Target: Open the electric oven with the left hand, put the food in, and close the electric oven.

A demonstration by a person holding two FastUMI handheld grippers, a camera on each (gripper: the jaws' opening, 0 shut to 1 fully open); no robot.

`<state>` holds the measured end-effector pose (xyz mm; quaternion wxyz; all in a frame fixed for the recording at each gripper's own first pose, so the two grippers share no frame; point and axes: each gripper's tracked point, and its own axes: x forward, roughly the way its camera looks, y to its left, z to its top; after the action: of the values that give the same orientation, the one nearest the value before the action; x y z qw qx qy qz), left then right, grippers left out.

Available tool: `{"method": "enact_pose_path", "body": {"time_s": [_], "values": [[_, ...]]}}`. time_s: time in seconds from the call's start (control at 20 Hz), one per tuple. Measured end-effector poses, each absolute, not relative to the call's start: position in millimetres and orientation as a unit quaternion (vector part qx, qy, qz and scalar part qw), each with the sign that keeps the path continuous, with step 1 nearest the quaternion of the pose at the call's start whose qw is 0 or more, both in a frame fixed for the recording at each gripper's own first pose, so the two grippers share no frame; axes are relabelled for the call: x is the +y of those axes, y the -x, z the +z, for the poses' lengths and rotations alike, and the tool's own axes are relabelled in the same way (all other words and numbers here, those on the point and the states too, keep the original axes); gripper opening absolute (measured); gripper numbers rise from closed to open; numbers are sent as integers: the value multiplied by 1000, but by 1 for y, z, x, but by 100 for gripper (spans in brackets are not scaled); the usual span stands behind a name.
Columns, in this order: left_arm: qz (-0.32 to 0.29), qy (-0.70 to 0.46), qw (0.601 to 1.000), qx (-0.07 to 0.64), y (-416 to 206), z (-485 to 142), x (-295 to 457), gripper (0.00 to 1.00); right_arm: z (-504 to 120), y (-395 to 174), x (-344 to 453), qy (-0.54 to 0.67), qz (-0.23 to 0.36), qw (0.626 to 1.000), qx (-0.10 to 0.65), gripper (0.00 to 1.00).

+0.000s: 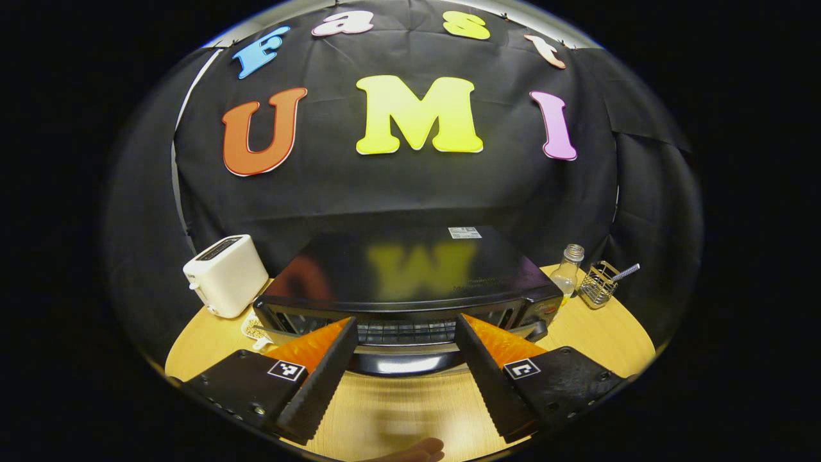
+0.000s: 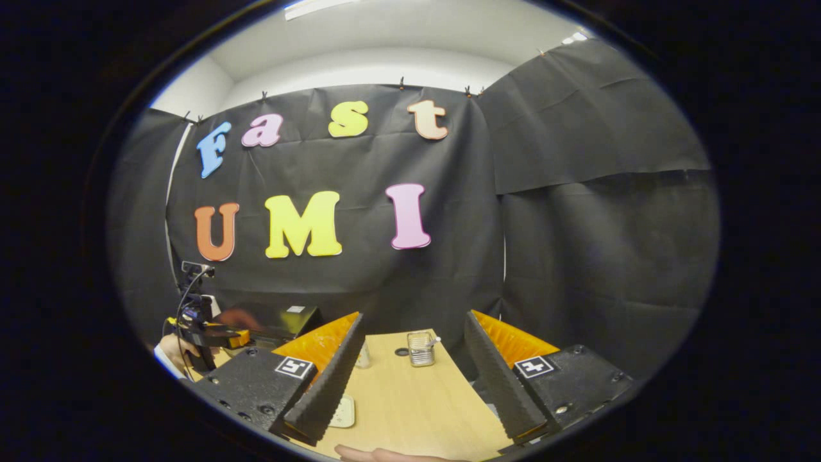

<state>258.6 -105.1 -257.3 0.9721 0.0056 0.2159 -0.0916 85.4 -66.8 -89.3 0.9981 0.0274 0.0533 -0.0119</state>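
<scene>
Spread wide, both sets of jaws, gripping nothing. Left gripper levelled at the electric oven, fingers framing the oven's front, door handle between them. Oven long axis running side to side, front facing the camera, door apparently closed. Left of the oven: white toaster. Right of the oven: glass bottle, contents unclear, then wire basket holding one slim utensil. In the right gripper view, well right of the oven, right gripper held level above the wooden table, pointing at that basket; left gripper there beside the oven, gripped by a hand.
</scene>
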Motion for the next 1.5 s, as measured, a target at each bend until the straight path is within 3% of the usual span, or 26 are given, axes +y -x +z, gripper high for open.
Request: {"method": "enact_pose_path", "body": {"time_s": [0.3, 0.65, 1.25, 1.3, 1.5], "values": [[-88, -3, 975, 206, -228, -269, -102, 96, -82, -76, -49, -10, 8, 999, 40, 99], [-98, 9, 949, 299, -183, -347, -100, 96, -81, -71, -46, -12, 12, 999, 38, 99], [-88, 2, 923, 375, -143, -388, -95, 96, -88, -71, -32, -7, 22, 998, 51, 96], [-86, -3, 919, 384, -141, -394, -94, 96, -88, -71, -30, -6, 25, 998, 52, 99], [-88, -7, 925, 370, -142, -397, -94, 96, -93, -71, -24, 3, 30, 998, 58, 96]]}}
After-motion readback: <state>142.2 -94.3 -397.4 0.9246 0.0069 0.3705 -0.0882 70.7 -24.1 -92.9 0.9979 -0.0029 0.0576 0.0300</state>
